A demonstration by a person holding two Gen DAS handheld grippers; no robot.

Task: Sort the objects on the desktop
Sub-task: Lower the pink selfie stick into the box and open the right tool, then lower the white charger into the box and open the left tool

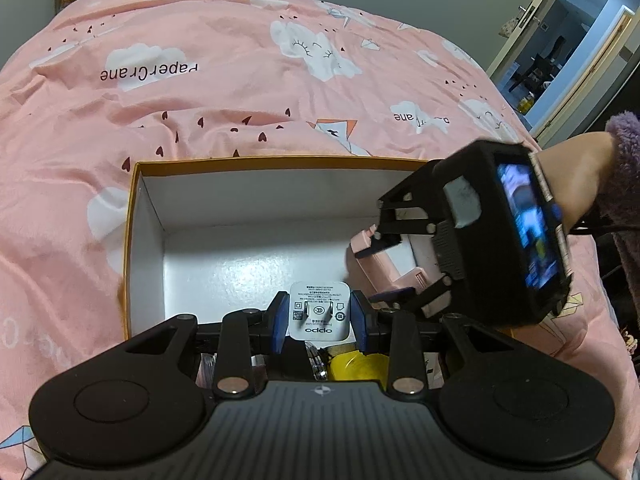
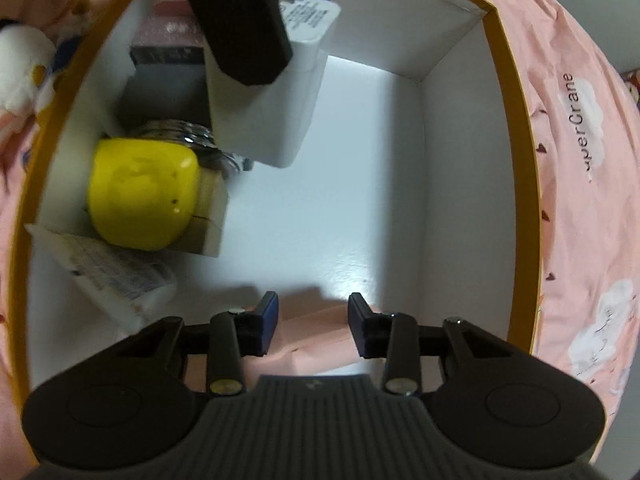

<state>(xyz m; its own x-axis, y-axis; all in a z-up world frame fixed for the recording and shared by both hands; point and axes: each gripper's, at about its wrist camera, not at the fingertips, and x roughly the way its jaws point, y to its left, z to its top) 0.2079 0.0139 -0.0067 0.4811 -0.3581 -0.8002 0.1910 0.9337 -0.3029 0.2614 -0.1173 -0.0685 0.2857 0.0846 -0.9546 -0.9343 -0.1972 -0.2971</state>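
Note:
My left gripper (image 1: 320,320) is shut on a white OPPO charger (image 1: 319,312), prongs up, held over the near part of an open box with white walls and an orange rim (image 1: 260,159). The right wrist view shows the same charger (image 2: 272,100) under a black left finger (image 2: 240,20). My right gripper (image 2: 313,322) points down into the box (image 2: 516,160) at its right side. Its jaws are open, and a pink case (image 2: 316,340) lies just beneath them, untouched by the blue pads (image 2: 268,320). The left wrist view shows that pink case (image 1: 372,256) between the right fingers.
Along one wall of the box lie a yellow rounded object (image 2: 140,196), a metal watch band (image 2: 192,136), a dark grey carton (image 2: 168,80) and a printed paper packet (image 2: 116,276). The box sits on a pink bedcover (image 1: 240,80). A hand in a purple sleeve (image 1: 624,152) holds the right gripper.

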